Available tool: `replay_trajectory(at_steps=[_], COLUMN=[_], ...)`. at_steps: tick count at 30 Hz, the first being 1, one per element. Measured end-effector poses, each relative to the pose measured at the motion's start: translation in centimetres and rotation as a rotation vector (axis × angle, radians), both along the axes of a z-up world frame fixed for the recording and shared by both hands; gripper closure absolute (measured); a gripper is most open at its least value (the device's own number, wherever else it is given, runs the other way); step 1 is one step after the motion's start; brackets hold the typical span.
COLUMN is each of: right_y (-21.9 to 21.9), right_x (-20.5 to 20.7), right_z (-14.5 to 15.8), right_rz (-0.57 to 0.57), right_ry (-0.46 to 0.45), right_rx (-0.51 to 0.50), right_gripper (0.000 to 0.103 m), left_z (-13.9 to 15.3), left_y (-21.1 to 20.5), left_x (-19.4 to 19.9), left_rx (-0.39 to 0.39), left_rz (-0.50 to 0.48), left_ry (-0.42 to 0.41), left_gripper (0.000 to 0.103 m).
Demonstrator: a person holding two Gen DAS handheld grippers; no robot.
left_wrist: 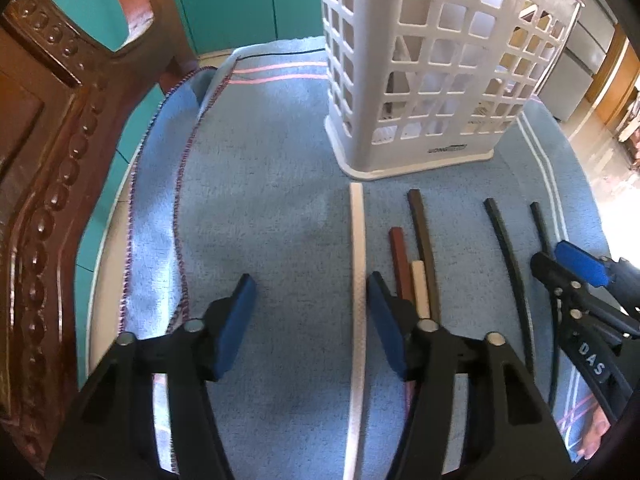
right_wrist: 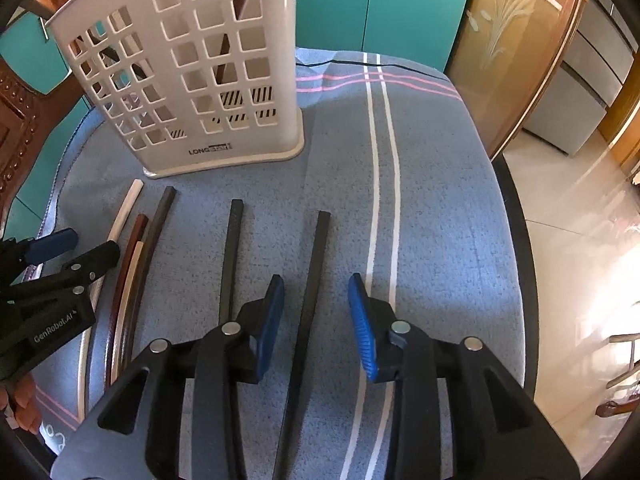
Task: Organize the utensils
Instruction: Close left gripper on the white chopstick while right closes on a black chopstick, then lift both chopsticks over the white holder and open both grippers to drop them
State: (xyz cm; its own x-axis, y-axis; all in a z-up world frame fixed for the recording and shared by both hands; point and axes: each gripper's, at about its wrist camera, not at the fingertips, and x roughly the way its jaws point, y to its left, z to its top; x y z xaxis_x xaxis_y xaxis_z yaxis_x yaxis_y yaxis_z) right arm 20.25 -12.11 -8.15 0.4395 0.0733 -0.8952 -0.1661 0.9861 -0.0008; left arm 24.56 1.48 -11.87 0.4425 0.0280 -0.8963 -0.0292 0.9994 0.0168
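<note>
Several chopsticks lie side by side on a blue towel (left_wrist: 260,200) in front of a white lattice utensil basket (left_wrist: 420,80) (right_wrist: 192,72). My left gripper (left_wrist: 312,320) stands open over the towel. A white chopstick (left_wrist: 357,280) lies between its jaws, close beside the right pad. To its right lie a red-brown one (left_wrist: 400,260), a short cream one (left_wrist: 420,288) and a dark brown one (left_wrist: 424,248). My right gripper (right_wrist: 316,320) is open astride a black chopstick (right_wrist: 316,256), with neither pad touching it. A second black chopstick (right_wrist: 232,248) lies just left of it. Dark sticks show inside the basket.
A carved wooden chair (left_wrist: 40,160) stands close on the left of the table. The round table's dark edge (right_wrist: 516,240) curves along the right, with tiled floor beyond. Teal cabinet doors (right_wrist: 380,4) are behind the basket. A person's fingers (right_wrist: 24,400) show beneath the left gripper.
</note>
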Motion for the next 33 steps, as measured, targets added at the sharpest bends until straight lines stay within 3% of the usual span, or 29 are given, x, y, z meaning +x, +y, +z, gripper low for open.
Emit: replay_trajectory(at_steps=[2, 4, 5, 7, 12, 24, 29, 33], right_y=[0.0, 0.0, 0.1, 0.0, -0.4, -5.1, -7.1, -8.6], right_x=[-0.1, -0.1, -0.5, -0.3, -0.6, -5.9, -7.2, -8.3], right_z=[0.1, 0.2, 0.3, 0.4, 1.4, 13.1, 16.5, 20.6], right_rz=[0.005, 0.015, 0.022, 0.017, 0.003, 0.025, 0.028, 0.006], right_ry=[0.001, 0.001, 0.003, 0.005, -0.017, -0.353, -0.417, -0.511], right_rx=[0.003, 0.02, 0.03, 0.047, 0.085, 0.277, 0.365, 0.484], right_gripper=[0.072, 0.088, 0.094, 0.094, 0.096, 0.096, 0.096, 0.096], left_z=[0.2, 0.4, 0.5, 0.6, 1.7, 10.2, 15.5, 22.4], left_y=[-0.6, -1.2, -1.4, -1.5, -0.7, -0.9, -0.9, -0.7], left_x=[-0.1, -0.2, -0.3, -0.4, -1.0, -7.6, -9.7, -11.4], left_rx=[-0.006, -0.009, -0.008, -0.012, -0.007, 0.006, -0.048, -0.125], left_rz=[-0.014, -0.03, -0.033, -0.025, 0.016, -0.039, -0.079, -0.117], left_ry=[-0.003, -0.01, -0.011, -0.016, -0.073, -0.329, -0.454, -0.635], left_gripper=[0.063, 0.083, 0.087, 0.096, 0.096, 0.096, 0.097, 0.097])
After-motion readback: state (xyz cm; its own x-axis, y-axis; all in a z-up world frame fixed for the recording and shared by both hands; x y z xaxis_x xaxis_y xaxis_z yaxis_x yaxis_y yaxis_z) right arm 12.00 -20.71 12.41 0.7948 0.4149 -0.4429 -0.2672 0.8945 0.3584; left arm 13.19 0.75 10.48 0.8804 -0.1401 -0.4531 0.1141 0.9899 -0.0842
